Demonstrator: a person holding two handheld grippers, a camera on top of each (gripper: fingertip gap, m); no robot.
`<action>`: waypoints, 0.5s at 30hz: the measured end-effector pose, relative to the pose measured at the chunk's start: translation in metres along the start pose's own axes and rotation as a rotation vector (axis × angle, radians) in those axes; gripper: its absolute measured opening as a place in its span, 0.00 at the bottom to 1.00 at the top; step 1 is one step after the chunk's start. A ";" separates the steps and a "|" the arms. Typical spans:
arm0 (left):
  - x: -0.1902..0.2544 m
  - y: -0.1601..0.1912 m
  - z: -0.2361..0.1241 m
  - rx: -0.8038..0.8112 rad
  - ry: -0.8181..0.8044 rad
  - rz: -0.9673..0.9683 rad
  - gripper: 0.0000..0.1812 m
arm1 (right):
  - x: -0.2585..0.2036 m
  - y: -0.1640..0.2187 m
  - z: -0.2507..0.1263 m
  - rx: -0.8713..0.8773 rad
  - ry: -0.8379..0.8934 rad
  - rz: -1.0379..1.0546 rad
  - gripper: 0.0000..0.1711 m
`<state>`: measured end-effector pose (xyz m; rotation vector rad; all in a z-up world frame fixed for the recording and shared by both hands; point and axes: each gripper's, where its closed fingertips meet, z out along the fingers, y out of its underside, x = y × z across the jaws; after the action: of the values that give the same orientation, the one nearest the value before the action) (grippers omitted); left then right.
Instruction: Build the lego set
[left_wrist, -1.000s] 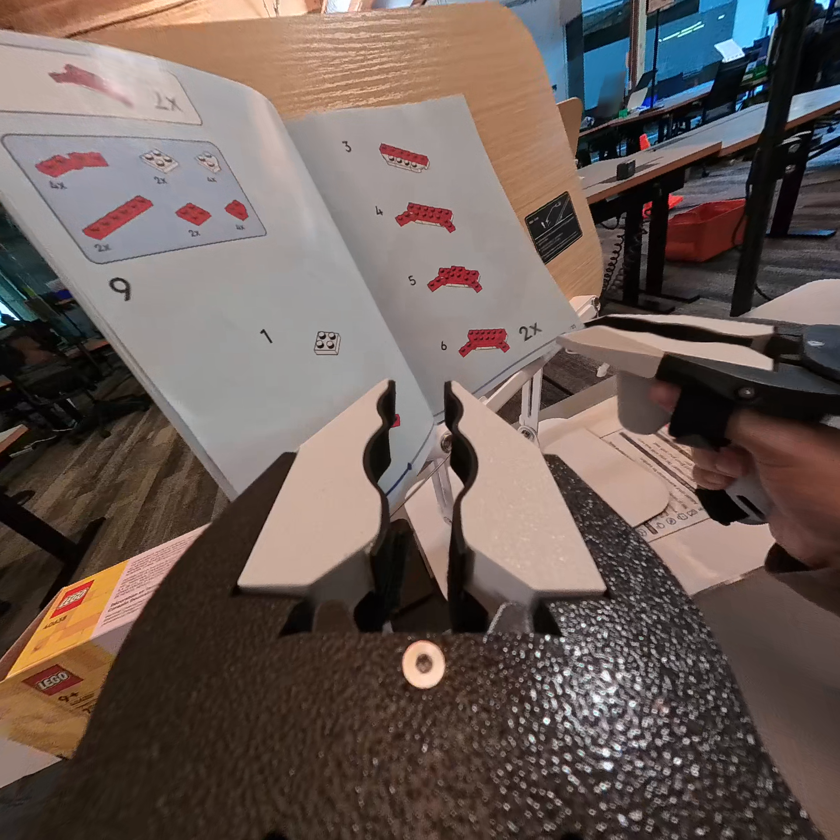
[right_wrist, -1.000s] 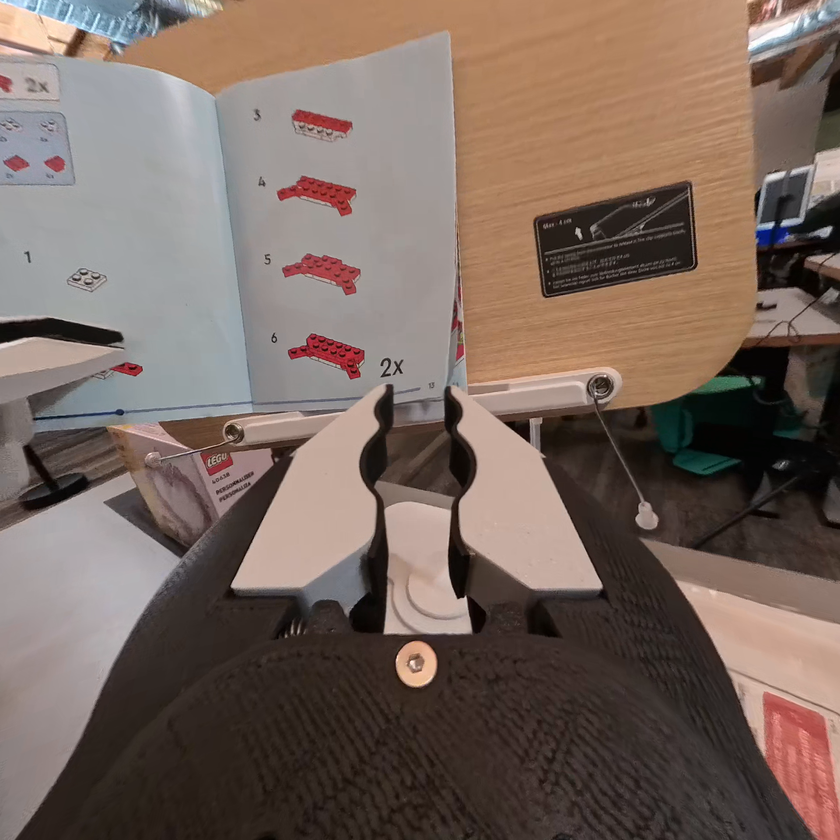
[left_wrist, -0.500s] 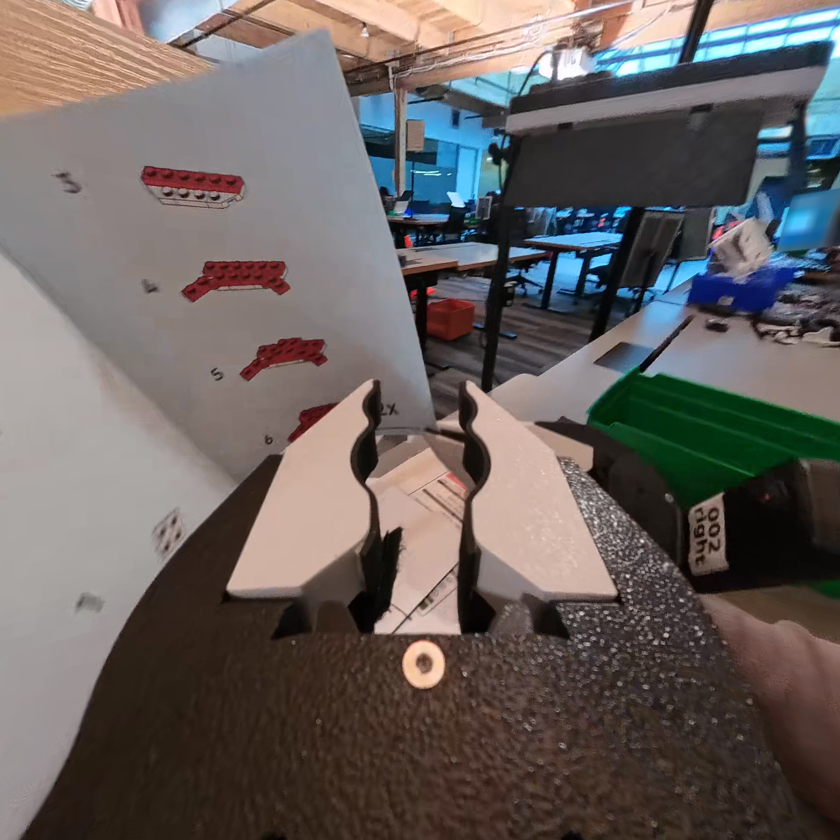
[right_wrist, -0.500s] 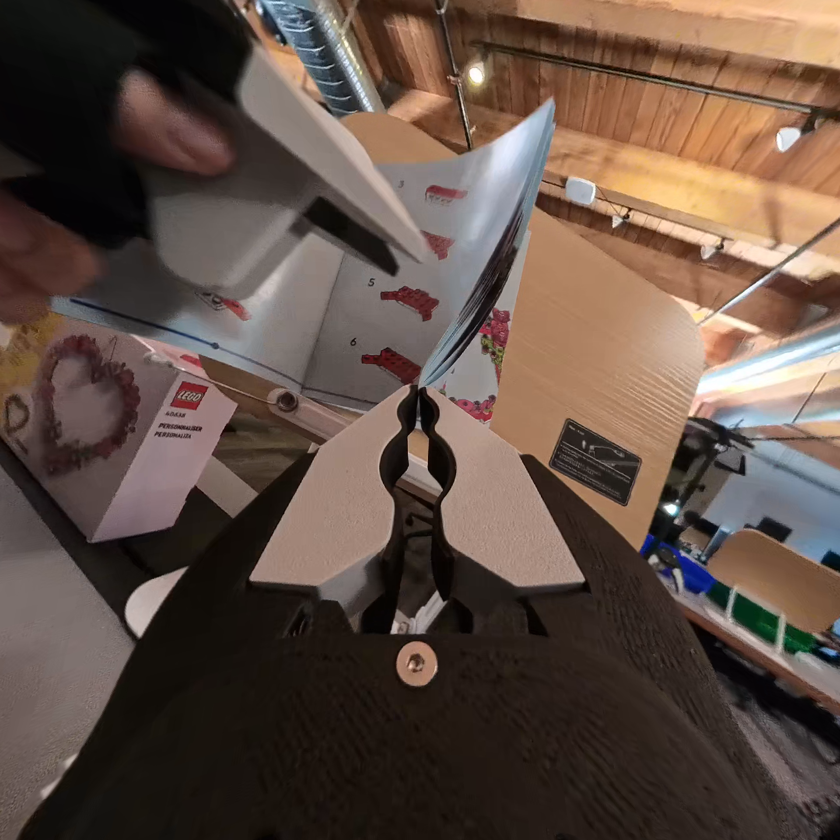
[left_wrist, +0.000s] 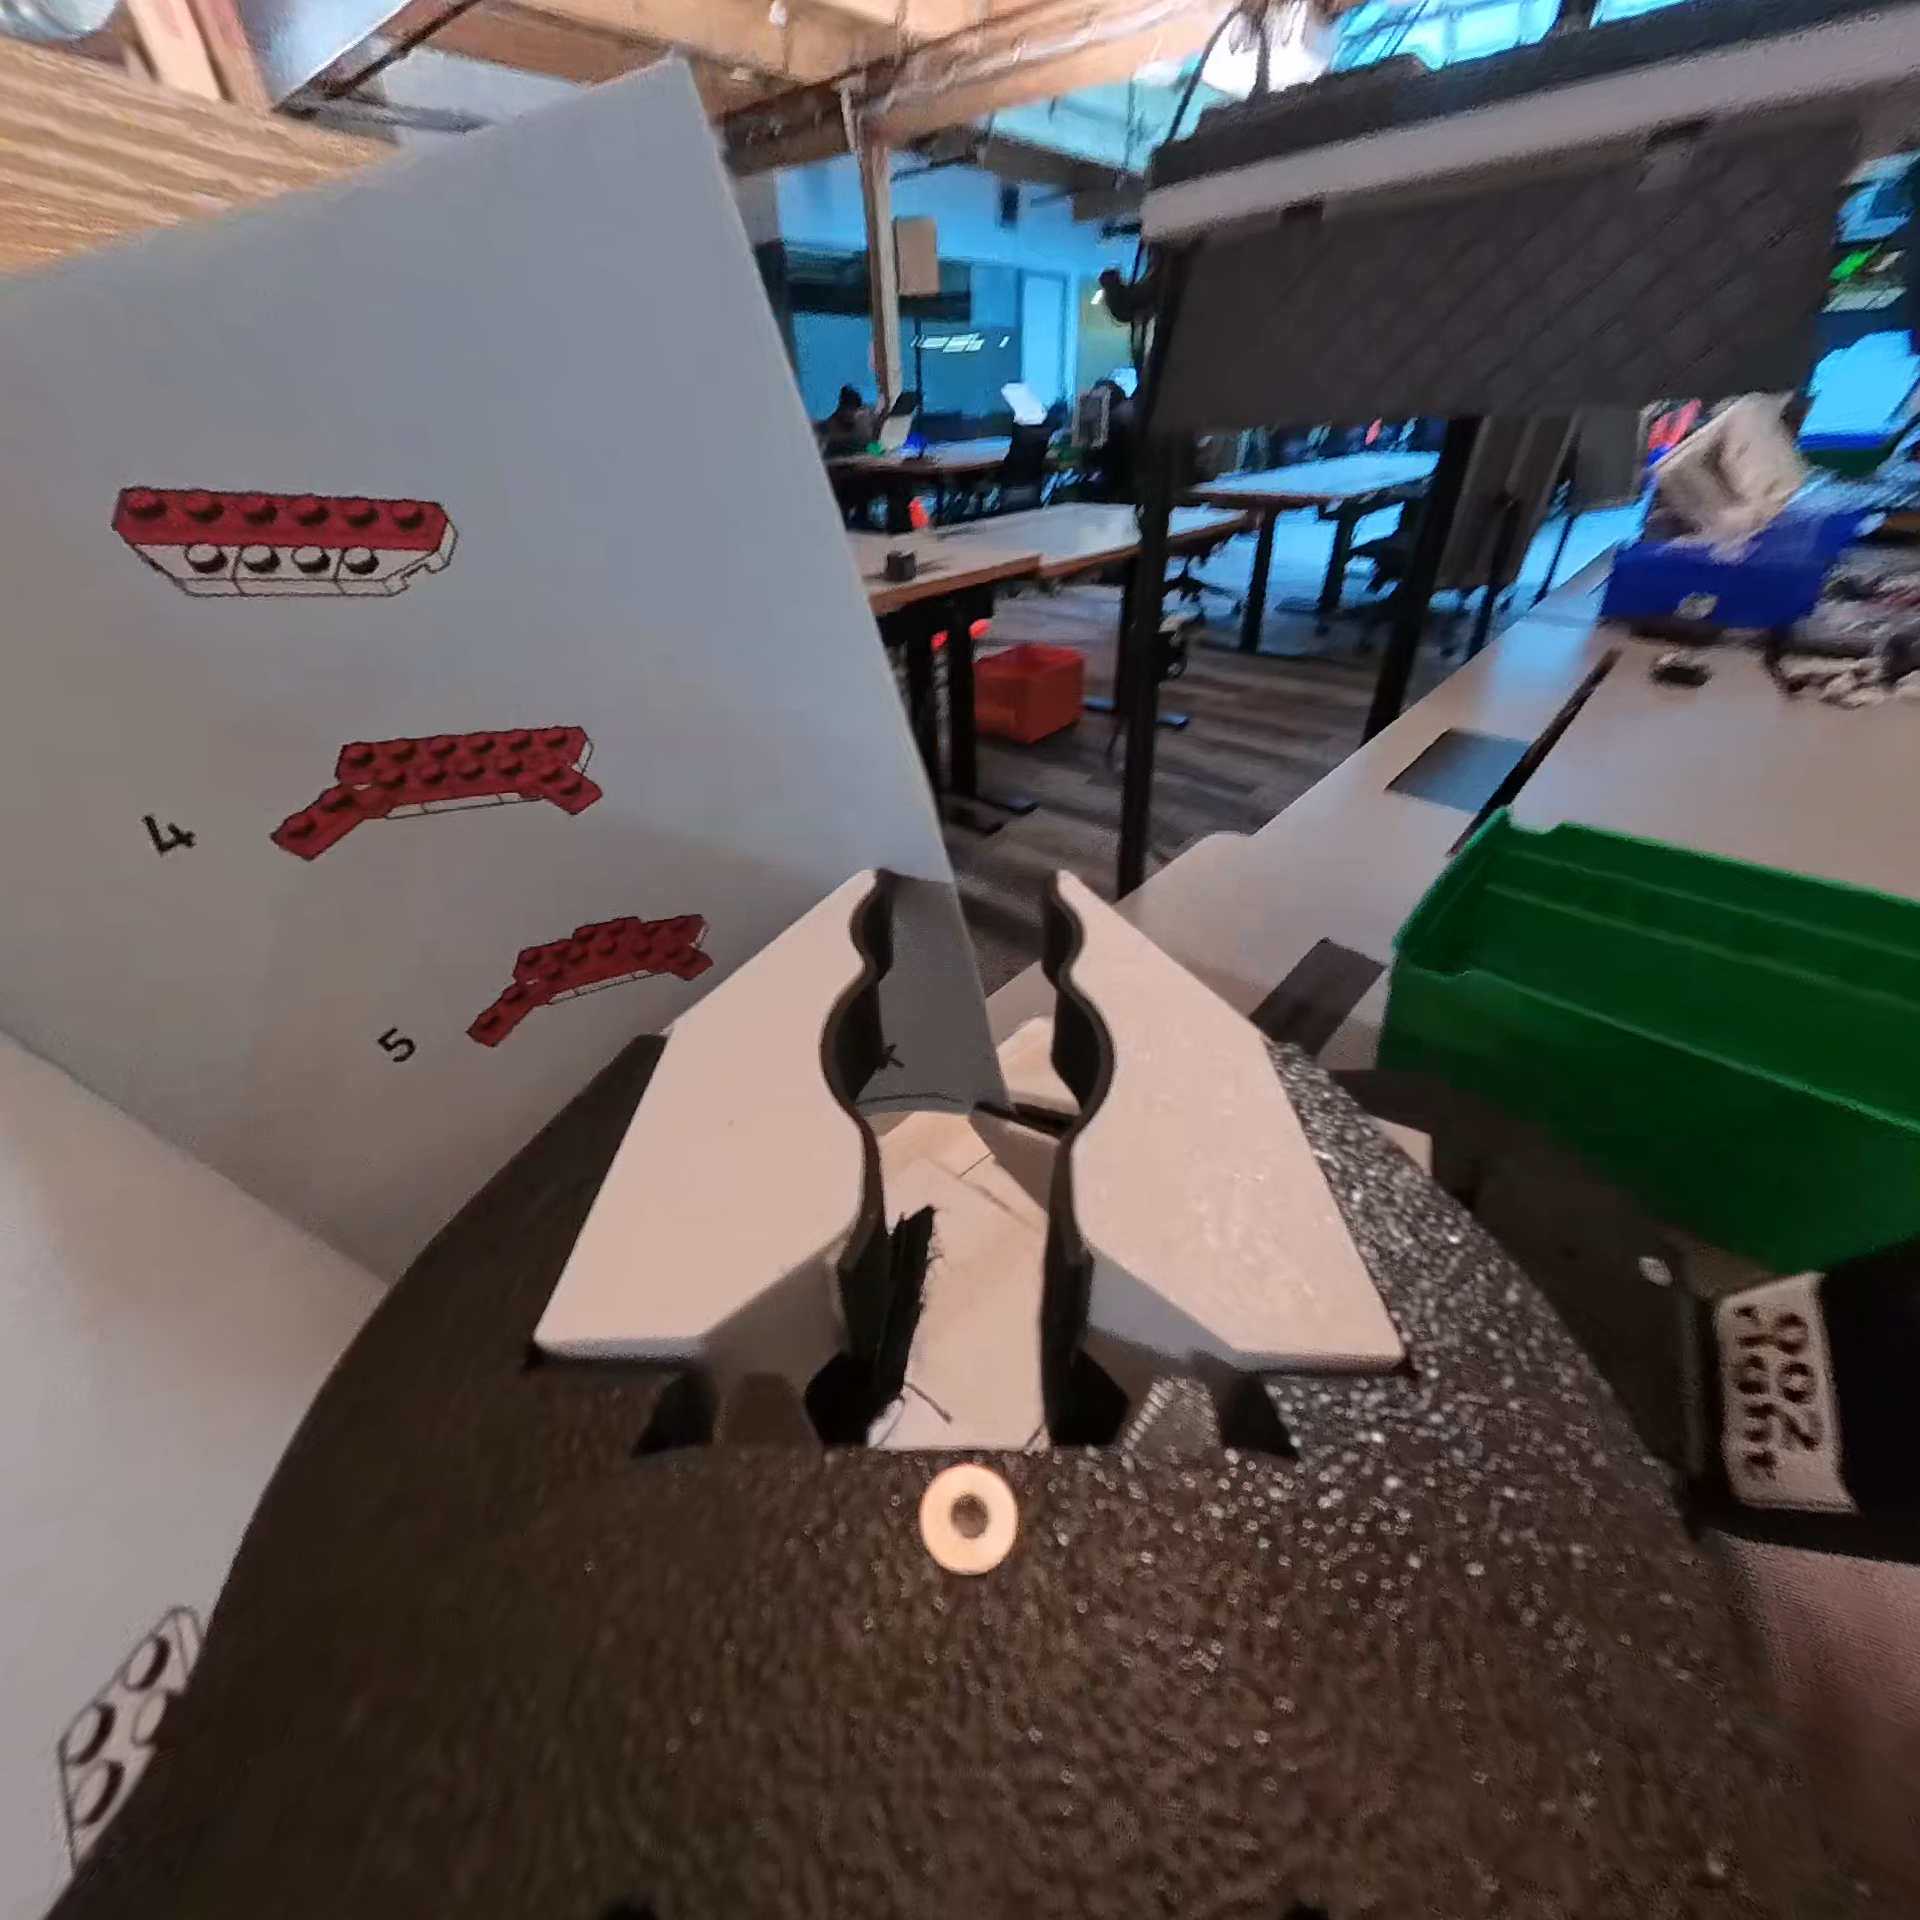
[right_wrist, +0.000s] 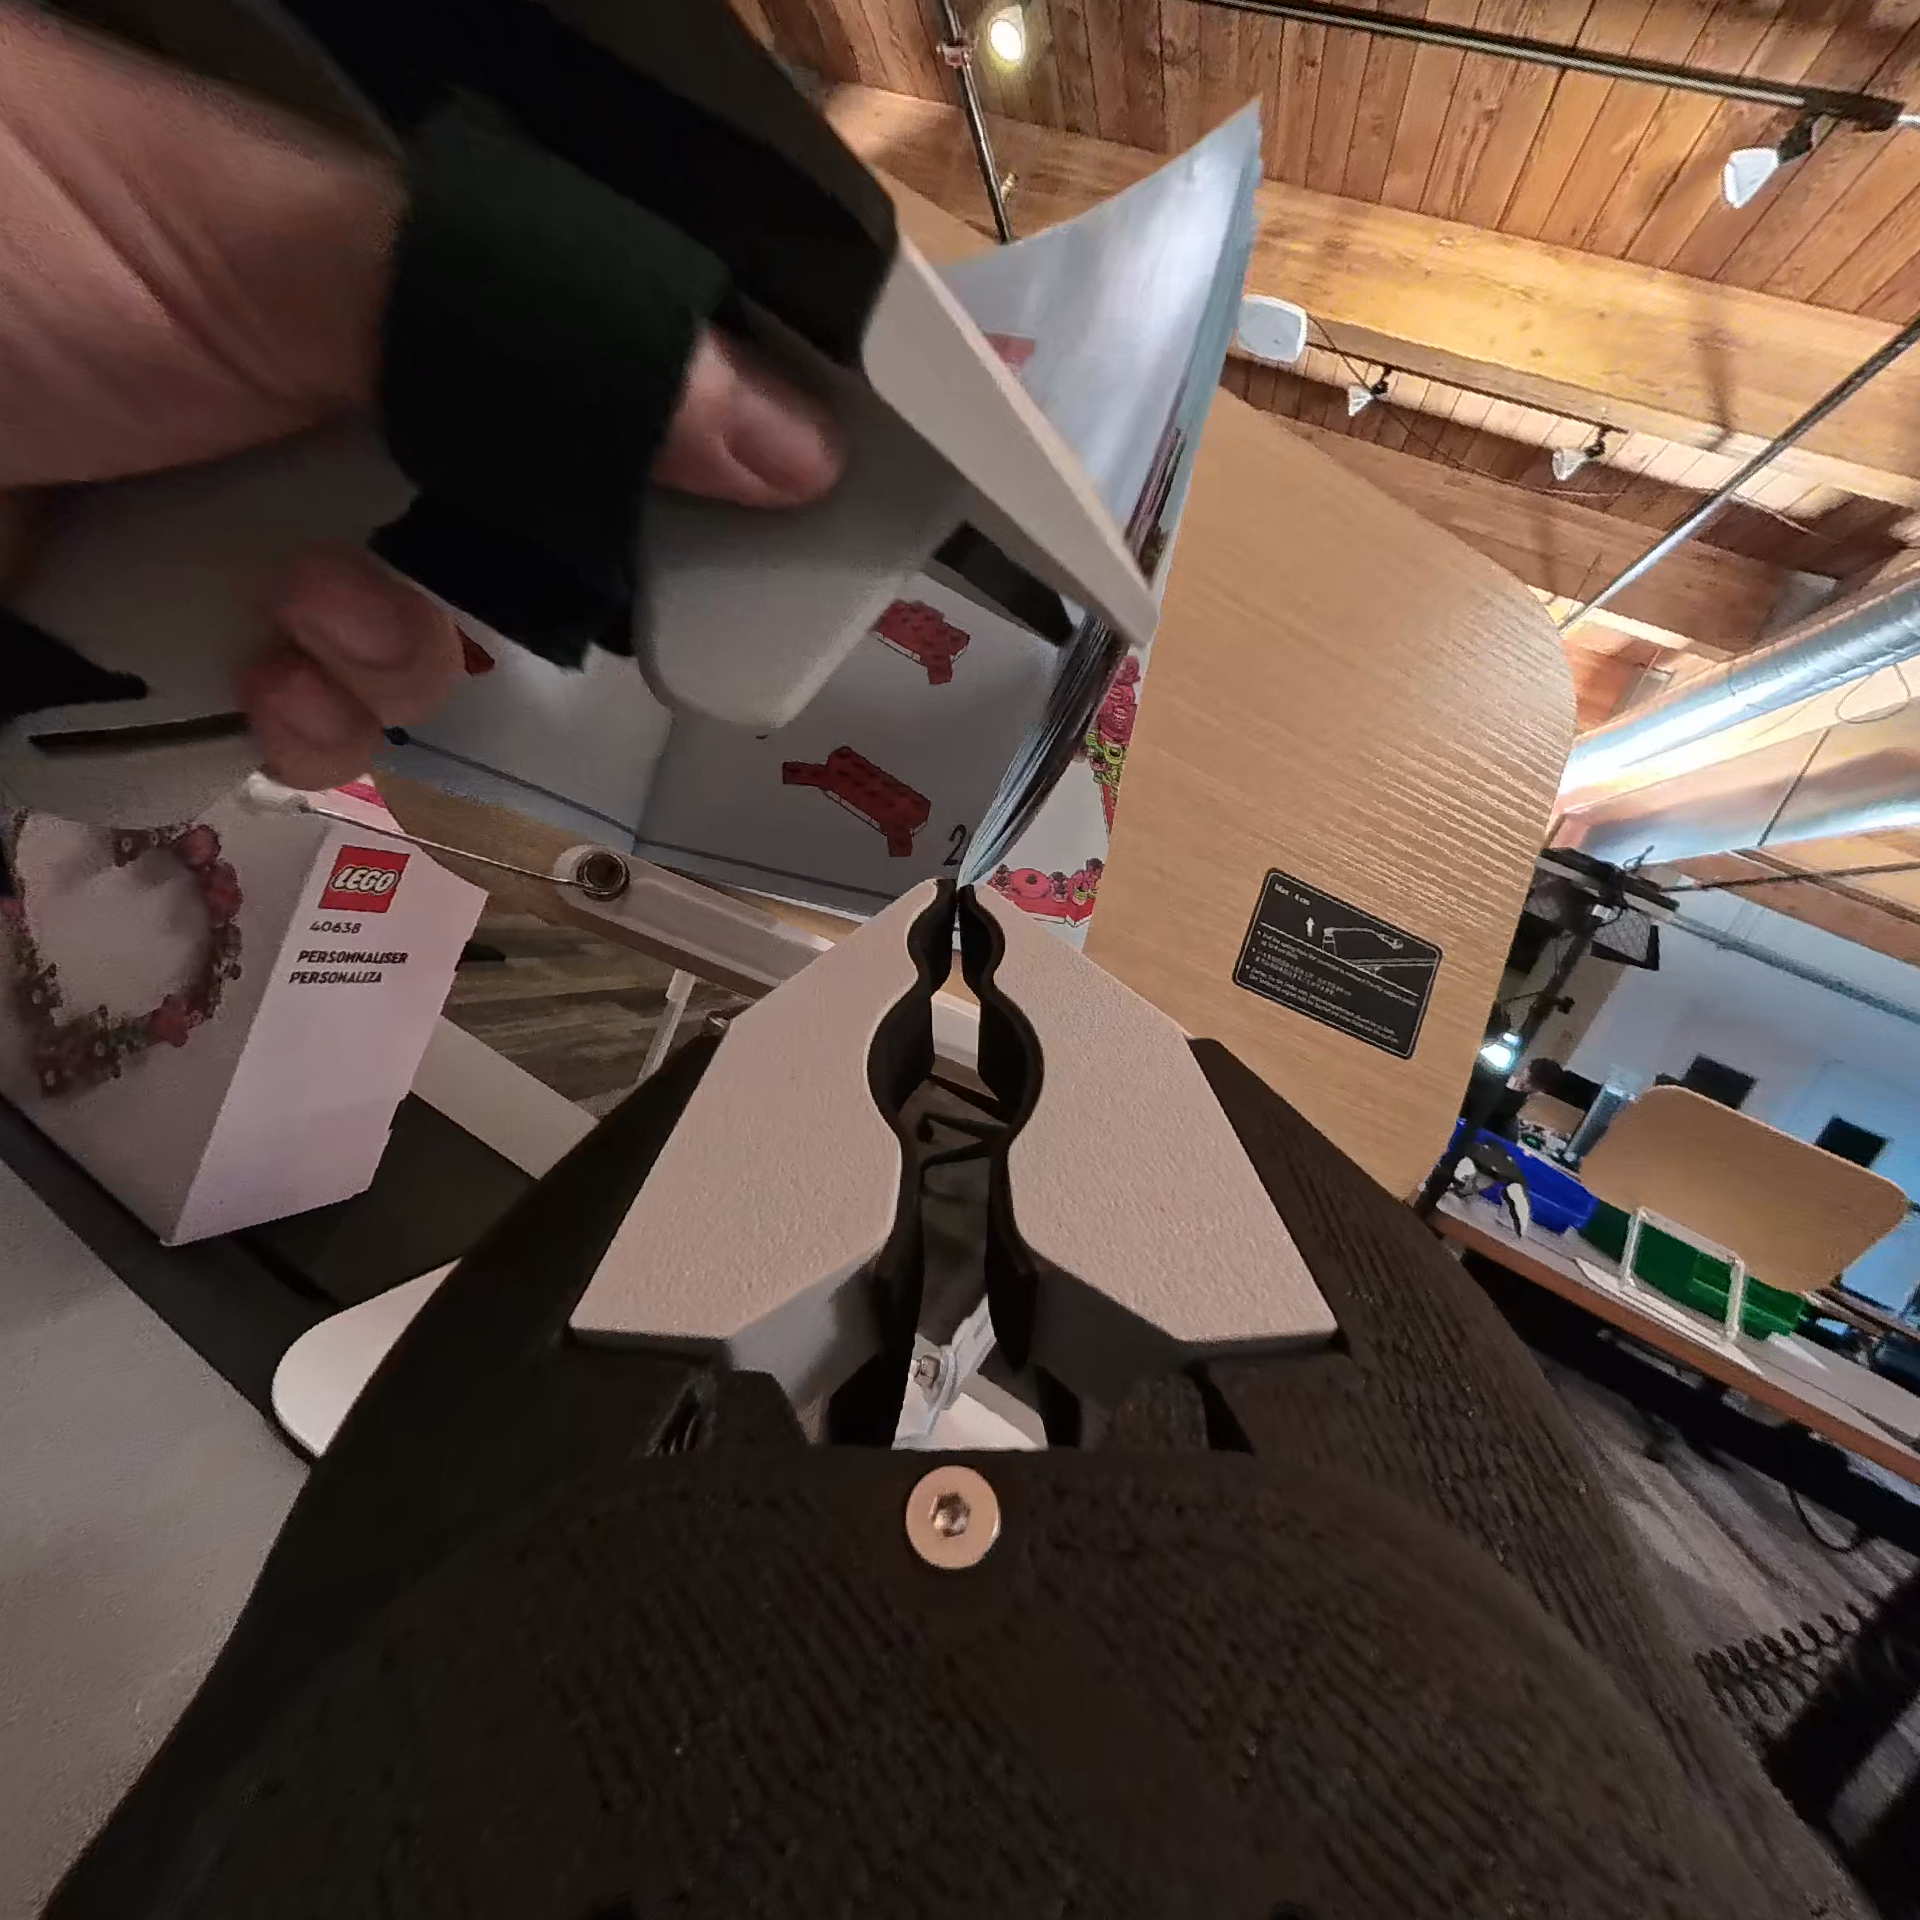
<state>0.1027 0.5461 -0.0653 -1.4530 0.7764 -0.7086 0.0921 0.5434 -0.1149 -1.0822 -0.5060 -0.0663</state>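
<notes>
Whereas a second ago the booklet (right_wrist: 1132, 343) lay open flat against the wooden stand (right_wrist: 1340, 748) with both grippers apart and clear of it, the right gripper (right_wrist: 958, 896) now has its jaws pinched together on the lower corner of a page, lifted away from the stand. The left gripper (left_wrist: 966, 904), jaws apart and holding nothing, has moved to the page's outer edge, which stands in its gap. A hand (right_wrist: 177, 343) blocks most of the booklet's left page. The box (right_wrist: 260, 997) left of the stand is cut off, and the green bin (left_wrist: 1662, 1039) is blurred.
</notes>
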 end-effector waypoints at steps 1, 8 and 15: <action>-0.002 0.002 0.003 -0.024 -0.017 0.018 0.09 | 0.000 0.001 0.000 -0.003 0.004 0.003 0.00; 0.009 0.004 0.018 -0.027 0.140 -0.057 0.00 | 0.003 0.012 0.000 -0.022 0.007 0.098 0.00; -0.009 0.010 0.013 -0.034 -0.009 0.005 0.20 | 0.009 0.017 0.000 -0.046 0.051 0.084 0.00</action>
<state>0.1078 0.5607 -0.0750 -1.4831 0.7882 -0.6874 0.1054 0.5534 -0.1254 -1.1426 -0.4138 -0.0318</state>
